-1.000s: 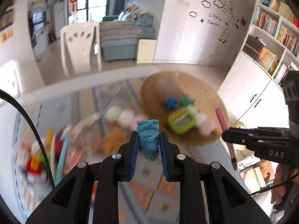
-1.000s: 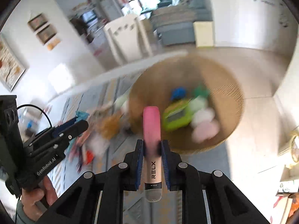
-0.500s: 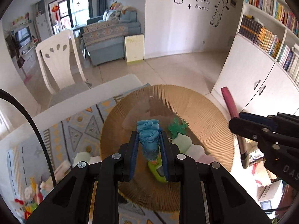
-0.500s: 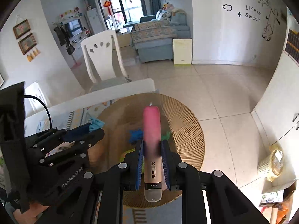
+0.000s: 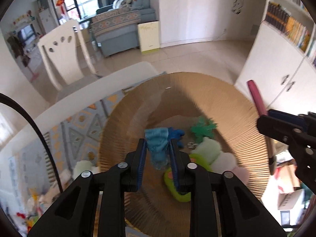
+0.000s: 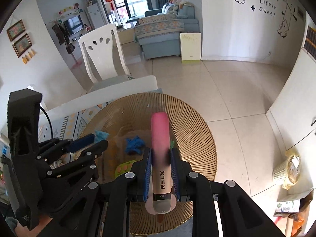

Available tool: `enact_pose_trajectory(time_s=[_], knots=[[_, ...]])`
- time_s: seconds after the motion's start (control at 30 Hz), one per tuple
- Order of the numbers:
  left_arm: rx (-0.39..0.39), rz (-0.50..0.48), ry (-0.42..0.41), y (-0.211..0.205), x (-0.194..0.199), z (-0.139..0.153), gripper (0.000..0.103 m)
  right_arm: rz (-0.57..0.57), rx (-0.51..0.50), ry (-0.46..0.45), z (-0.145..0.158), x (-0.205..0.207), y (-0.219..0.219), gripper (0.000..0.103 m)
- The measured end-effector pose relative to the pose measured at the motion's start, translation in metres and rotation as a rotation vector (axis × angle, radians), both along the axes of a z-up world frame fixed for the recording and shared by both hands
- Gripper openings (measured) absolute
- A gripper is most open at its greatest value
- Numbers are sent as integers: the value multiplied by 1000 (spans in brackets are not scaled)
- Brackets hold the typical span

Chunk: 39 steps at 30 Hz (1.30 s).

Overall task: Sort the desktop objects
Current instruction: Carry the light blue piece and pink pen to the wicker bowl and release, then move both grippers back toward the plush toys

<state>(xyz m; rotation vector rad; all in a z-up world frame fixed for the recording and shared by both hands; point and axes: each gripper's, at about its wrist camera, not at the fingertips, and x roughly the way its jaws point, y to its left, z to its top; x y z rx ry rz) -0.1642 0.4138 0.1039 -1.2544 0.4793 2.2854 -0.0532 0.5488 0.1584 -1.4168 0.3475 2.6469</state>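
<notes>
My left gripper [image 5: 158, 144] hangs over the round woven basket [image 5: 227, 98], pointing steeply down. Its jaws are opening, and a light blue toy [image 5: 157, 146] still sits between the pads. In the right wrist view that toy [image 6: 100, 134] pokes out of the left gripper [image 6: 98, 140]. My right gripper [image 6: 160, 152] is shut on a pink stick marked RELX [image 6: 159, 138], also above the basket [image 6: 197, 122]. From the left wrist view the right gripper [image 5: 262, 118] and the stick [image 5: 256, 96] stand at the basket's right rim.
In the basket lie a dark blue toy [image 6: 135, 143], a green toy [image 5: 203, 128], a lime green device [image 5: 177, 185] and pale soft pieces [image 5: 209, 150]. A patterned mat [image 5: 79, 130] with blurred toys [image 5: 35, 201] lies left. A white chair [image 6: 102, 55] stands beyond the table.
Both grippers have swung from the mat to above the basket, each still carrying its object. The left jaws now stand slightly wider around the light blue toy.
</notes>
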Motion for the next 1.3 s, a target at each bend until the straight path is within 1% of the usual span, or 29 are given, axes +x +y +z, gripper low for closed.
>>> enact_pose_trajectory(time_s=[0.03,0.07,0.1,0.13,0.2,0.3,0.37,0.57,0.67,0.83,0.97,1.03,1.1,1.17,1.3], knots=[[-48,40,30,0,1,1,30,-3,-10,-6,-1,0,0,19],[-82,70,51,-1,3,3,30,-16,-28,-8,-1,2,2,24],[-99,88,62,-2,5,5,30,-25,-43,-7,-1,3,4,30],[-109,103,66,-3,7,7,31,-33,-64,-1,-1,5,6,32],[-101,112,54,-7,12,12,31,-41,-90,7,1,9,7,33],[-125,135,66,-12,25,23,31,-33,-101,10,5,15,5,34],[-123,150,84,-18,33,35,31,-31,-107,11,10,19,2,34],[-72,183,112,-40,45,65,32,-19,-136,21,22,35,-11,35],[-65,198,128,-54,55,74,32,-4,-139,33,31,46,-24,36],[-41,224,125,-82,72,80,32,42,-129,48,43,66,-55,37],[-37,236,108,-109,87,75,32,90,-127,36,45,79,-90,39],[-40,237,92,-125,95,68,32,124,-133,19,43,84,-111,39],[-44,240,67,-147,105,58,32,170,-144,-9,34,90,-138,42],[-46,260,31,-175,116,43,32,217,-158,-58,16,96,-164,44],[-31,341,-82,-249,136,8,32,262,-193,-218,-42,103,-208,44]])
